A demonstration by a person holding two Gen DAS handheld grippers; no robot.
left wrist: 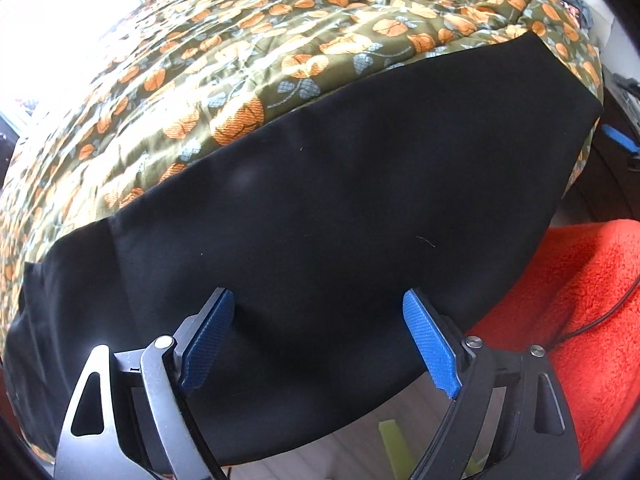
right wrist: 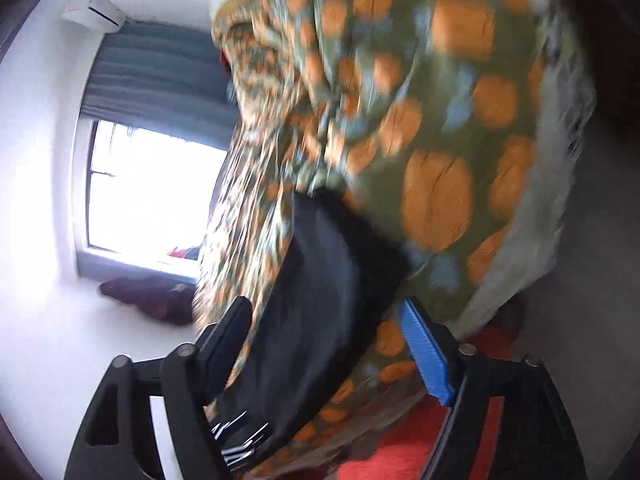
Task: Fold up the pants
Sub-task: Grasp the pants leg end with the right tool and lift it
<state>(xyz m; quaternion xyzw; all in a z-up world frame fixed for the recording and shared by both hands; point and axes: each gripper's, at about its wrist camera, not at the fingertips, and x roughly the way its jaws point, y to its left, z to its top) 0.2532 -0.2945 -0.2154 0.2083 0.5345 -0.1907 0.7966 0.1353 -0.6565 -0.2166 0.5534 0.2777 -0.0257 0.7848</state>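
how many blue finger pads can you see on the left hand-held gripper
2. One blue pad sits at lower left of the left wrist view, the other at lower right. Both hover over the black pants, spread wide apart, nothing pinched between them.

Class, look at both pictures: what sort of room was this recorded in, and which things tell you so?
Most likely a bedroom. A quilted floral bedspread covers what looks like a bed, with black pants laid on it, and a curtained window sits below a wall air conditioner.
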